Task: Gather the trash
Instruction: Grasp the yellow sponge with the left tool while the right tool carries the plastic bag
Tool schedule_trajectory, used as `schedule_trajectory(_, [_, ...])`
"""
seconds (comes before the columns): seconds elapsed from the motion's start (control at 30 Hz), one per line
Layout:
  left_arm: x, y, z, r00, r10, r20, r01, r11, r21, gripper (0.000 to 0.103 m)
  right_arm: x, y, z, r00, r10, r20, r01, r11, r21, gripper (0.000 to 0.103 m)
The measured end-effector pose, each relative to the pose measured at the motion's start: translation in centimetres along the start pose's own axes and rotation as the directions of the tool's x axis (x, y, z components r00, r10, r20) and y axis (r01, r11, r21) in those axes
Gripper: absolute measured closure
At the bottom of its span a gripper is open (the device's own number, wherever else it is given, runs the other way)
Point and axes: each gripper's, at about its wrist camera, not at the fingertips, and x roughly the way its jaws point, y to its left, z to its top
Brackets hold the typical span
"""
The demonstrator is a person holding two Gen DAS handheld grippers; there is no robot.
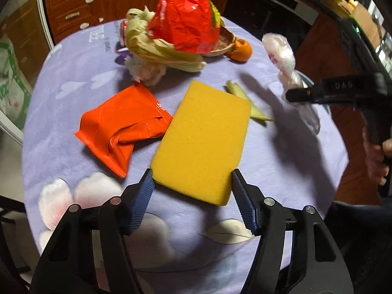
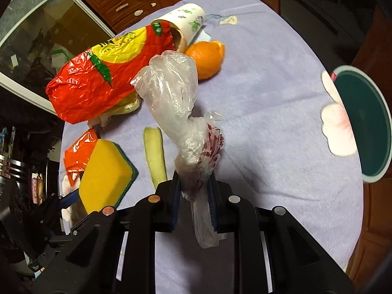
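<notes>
Pinching the clear bag [image 2: 186,112] at its twisted neck, your right gripper [image 2: 194,186] holds it above the surface [image 2: 269,98]; it looks light, limp and slippery, so grip bunched folds. Your left gripper [image 1: 192,178] is spread around the sponge [image 1: 203,139].

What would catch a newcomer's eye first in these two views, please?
Probably the yellow sponge, large and bright between the open fingers of the left gripper, with an orange snack packet lying beside it on the lilac tablecloth. In the right wrist view, the right gripper is shut on a clear plastic bag, held above the table, and a teal bin stands at the right edge.
</notes>
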Motion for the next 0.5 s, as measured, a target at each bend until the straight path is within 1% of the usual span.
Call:
schedule_trajectory(0.03, [-0.1, -0.3, -0.1, 1.000, -0.011, -0.002, 0.011, 1.000, -0.003, 0.038, -0.3, -0.5, -0.9, 1.000, 0.003, 0.004, -0.003, 1.000, 0.003, 0.084])
schedule_trajectory(0.1, [-0.2, -0.9, -0.1, 0.998, -0.060, -0.019, 0.060, 0.998, -0.009, 0.035, -0.8, -1.5, -1.4, 1.000, 0.012, 0.010, -0.012, 1.000, 0.013, 0.084])
schedule_trajectory(0.13, [-0.4, -1.5, -0.1, 0.997, -0.071, -0.021, 0.070, 0.998, -0.004, 0.033, -1.2, -2.1, -1.7, 1.000, 0.015, 0.012, -0.015, 1.000, 0.020, 0.084])
schedule_trajectory(0.2, [-0.6, -2.2, -0.2, 0.999, -0.032, -0.009, 0.032, 0.999, 0.022, 0.029, -1.2, -2.9, -1.9, 1.000, 0.022, 0.013, -0.023, 0.999, 0.038, 0.084])
schedule_trajectory(0.27, [-0.6, -2.4, -0.1, 1.000, 0.015, -0.008, -0.014, 0.999, 0.034, 0.019, -1.3, -3.7, -2.1, 0.999, 0.033, 0.009, -0.033, 0.998, 0.055, 0.084])
schedule_trajectory(0.37, [-0.5, -2.5, 0.2, 0.999, 0.044, -0.003, -0.044, 0.997, 0.062, 0.009, -1.3, -4.6, -2.8, 0.999, 0.043, 0.003, -0.043, 0.997, 0.064, 0.084])
schedule_trajectory(0.47, [0.9, -3.6, 0.8, 0.996, 0.087, -0.021, -0.083, 0.987, 0.138, 0.006, -1.2, -5.0, -3.2, 0.998, 0.055, -0.004, -0.054, 0.996, 0.072, 0.084])
schedule_trajectory(0.5, [1.4, -4.0, 0.9, 0.995, 0.090, -0.036, -0.083, 0.984, 0.159, 0.006, -1.2, -5.1, -3.2, 0.998, 0.060, -0.006, -0.059, 0.995, 0.076, 0.084])
